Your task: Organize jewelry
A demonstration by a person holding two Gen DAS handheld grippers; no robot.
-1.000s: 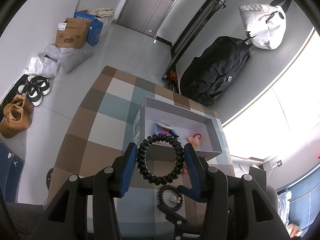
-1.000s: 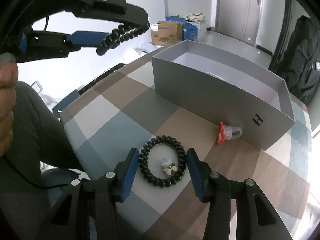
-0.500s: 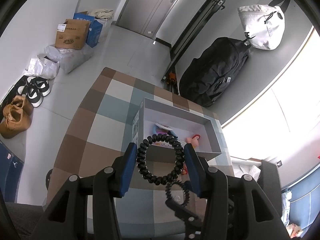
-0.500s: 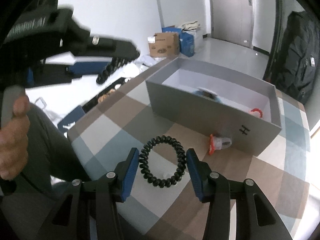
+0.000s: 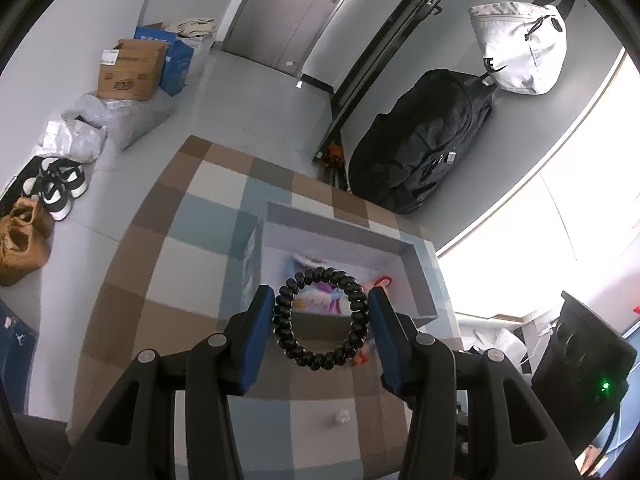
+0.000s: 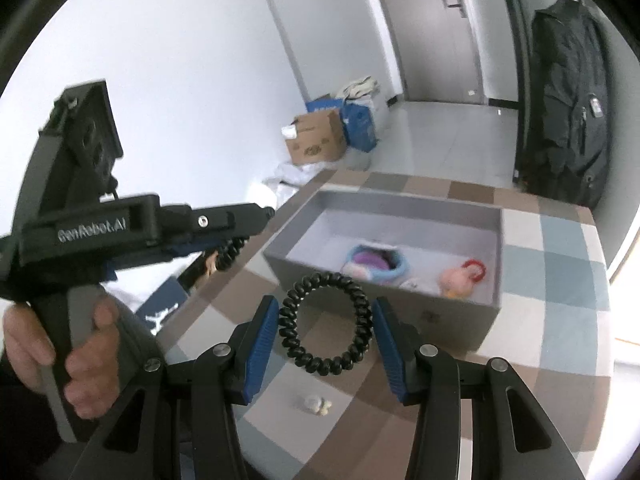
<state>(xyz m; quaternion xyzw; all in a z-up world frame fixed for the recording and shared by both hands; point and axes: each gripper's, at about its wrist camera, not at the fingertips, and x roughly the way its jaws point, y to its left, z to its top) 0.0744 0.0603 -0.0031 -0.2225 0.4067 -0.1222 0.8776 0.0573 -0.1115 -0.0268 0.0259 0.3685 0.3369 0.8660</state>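
Each gripper, left gripper (image 5: 322, 320) and right gripper (image 6: 326, 326), is clamped on 1 black coil band, both lifted near the grey box (image 6: 496, 264) already holding several pieces, while a small pale charm (image 6: 317, 404) waits on the table.

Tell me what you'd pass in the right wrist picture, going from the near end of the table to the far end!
Small white trinket → black spiral bracelet in the right hand-held gripper → grey box → black bag by the wall.
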